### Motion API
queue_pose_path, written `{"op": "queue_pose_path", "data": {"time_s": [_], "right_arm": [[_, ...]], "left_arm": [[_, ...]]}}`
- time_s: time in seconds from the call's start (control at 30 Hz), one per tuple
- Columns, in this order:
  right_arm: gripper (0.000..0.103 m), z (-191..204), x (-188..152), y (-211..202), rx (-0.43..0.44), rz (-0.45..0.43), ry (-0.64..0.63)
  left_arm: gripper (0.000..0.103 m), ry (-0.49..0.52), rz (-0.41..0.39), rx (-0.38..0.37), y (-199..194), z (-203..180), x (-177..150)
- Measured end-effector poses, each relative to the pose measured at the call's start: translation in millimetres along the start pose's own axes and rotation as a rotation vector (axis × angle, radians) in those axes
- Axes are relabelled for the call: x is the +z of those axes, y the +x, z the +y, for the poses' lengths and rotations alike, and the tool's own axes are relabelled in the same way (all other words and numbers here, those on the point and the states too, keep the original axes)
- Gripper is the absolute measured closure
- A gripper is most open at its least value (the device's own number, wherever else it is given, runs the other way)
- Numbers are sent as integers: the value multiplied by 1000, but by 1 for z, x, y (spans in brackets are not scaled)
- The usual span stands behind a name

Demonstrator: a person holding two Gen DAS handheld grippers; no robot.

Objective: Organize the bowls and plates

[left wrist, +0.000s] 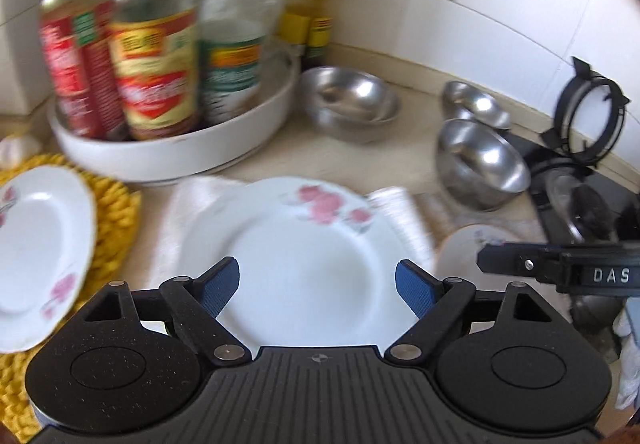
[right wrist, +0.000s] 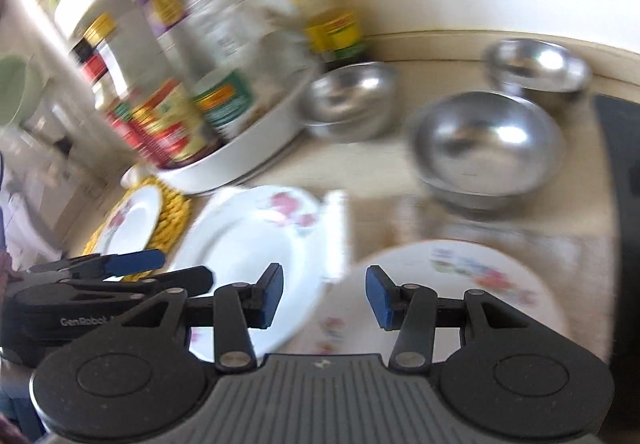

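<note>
Reading labels: "DAS" in white on the right gripper's body in the left wrist view; "GenRobot" on the left gripper's side in the right wrist view; bottle labels too blurred to read.
Left gripper (left wrist: 317,286): jaws spread wide, nothing between the blue pads, over a white plate.
Right gripper (right wrist: 325,294): jaws partly apart, gripping nothing, over the gap between two plates.
Middle plate (left wrist: 296,256): white with pink flowers, lying on a white cloth (left wrist: 192,200).
Left plate (left wrist: 38,252): pink-flowered, on a yellow woven mat (left wrist: 114,228).
Right plate (right wrist: 460,292): multicoloured floral rim, just beside the middle plate.
Steel bowls: one (left wrist: 349,102) touching the white tray, a larger one (left wrist: 482,164) near the right plate, a third (left wrist: 476,104) behind it by the wall.
White tray (left wrist: 168,156): round, holding the sauce bottles (left wrist: 154,72).
</note>
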State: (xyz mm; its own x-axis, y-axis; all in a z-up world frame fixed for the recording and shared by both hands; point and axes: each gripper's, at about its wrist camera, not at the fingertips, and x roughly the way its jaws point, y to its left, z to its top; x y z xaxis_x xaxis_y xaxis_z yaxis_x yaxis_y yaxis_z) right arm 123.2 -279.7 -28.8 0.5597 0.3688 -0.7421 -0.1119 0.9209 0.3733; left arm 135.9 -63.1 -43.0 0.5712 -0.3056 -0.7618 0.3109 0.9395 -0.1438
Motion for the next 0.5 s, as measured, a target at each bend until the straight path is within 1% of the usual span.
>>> {"op": "queue_pose_path", "data": {"time_s": [0.1,0.2,0.3,0.5], "right_arm": [[49,18,-4,10,-2,29,-21],[49,24,-5,21,-21,52,4],[49,30,-10,26,-31,60,14],[50,31,-3,43,-62,73,27]], "left_arm": [[10,-31,-4,3,-6,18,-2],[7,-22,-10,9,-13,36,-3],[6,-14,10,8,-12,49,-7],[6,-17,43,-18,-2,67,-10]]}}
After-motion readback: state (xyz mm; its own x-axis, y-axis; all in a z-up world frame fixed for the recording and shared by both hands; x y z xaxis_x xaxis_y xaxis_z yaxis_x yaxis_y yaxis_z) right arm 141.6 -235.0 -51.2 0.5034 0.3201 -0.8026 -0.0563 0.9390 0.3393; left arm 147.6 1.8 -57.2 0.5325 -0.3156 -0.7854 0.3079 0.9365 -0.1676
